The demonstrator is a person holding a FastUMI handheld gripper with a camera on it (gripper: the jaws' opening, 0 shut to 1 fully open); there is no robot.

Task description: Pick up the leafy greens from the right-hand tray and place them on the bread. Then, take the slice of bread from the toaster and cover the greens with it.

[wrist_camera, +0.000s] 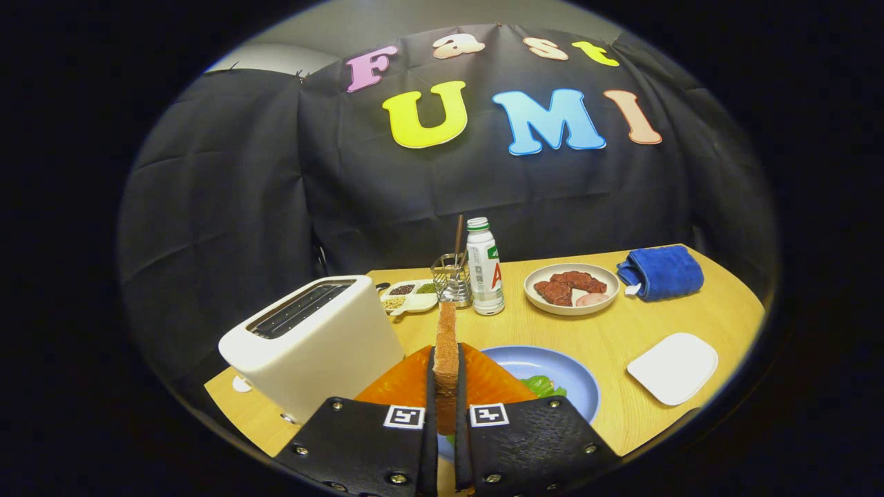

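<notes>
My gripper [446,373] is shut on a slice of toasted bread [446,338], held upright and edge-on between the two fingers, above the table. Just beyond the fingers and slightly to the right lies a blue plate [566,376] with leafy greens [543,385] on it; the fingers hide most of the plate and whatever lies under the greens. The white toaster [314,342] stands to the left of the fingers, its slots showing dark.
A white square tray [673,367] sits to the right of the plate. Further back are a plate of meat slices [570,288], a folded blue cloth [659,271], a white bottle [485,269], a wire holder [452,279] and a small divided dish of seeds [411,295].
</notes>
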